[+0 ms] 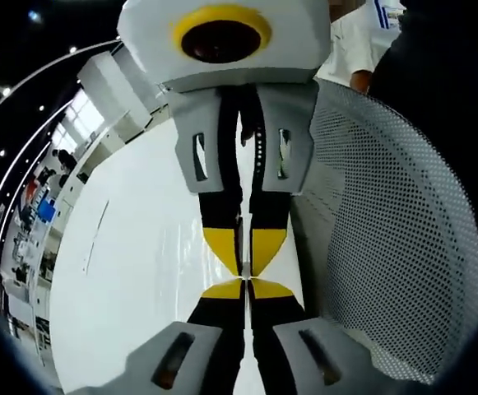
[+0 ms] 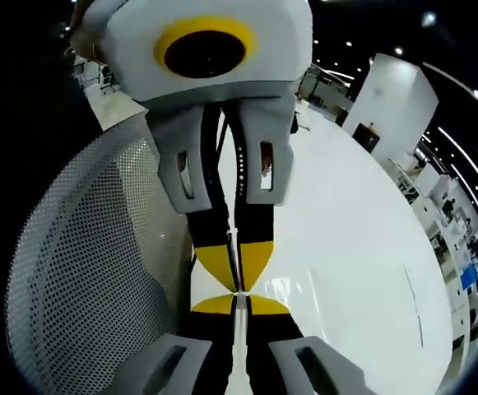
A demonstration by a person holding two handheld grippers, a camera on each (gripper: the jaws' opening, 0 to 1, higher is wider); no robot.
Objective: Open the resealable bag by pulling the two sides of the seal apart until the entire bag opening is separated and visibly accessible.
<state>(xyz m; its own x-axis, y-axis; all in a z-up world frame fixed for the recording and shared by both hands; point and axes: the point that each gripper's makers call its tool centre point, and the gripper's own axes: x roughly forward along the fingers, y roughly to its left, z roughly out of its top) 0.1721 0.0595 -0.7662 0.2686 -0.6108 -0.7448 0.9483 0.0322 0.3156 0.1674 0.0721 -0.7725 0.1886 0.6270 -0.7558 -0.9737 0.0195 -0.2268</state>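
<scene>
Looking for the resealable bag, I cannot make it out with certainty: a faint glossy patch (image 2: 292,290) on the white table (image 1: 140,271), just beside the meeting tips, may be clear film. Two grippers are counted. The left gripper (image 1: 245,285) and the right gripper (image 1: 245,270) meet tip to tip, each with yellow pads pressed together; whether anything is pinched between them cannot be told. One grey mesh chair back (image 1: 395,247) stands alongside. A person's white sleeve (image 1: 362,41) is cut off at the edge.
</scene>
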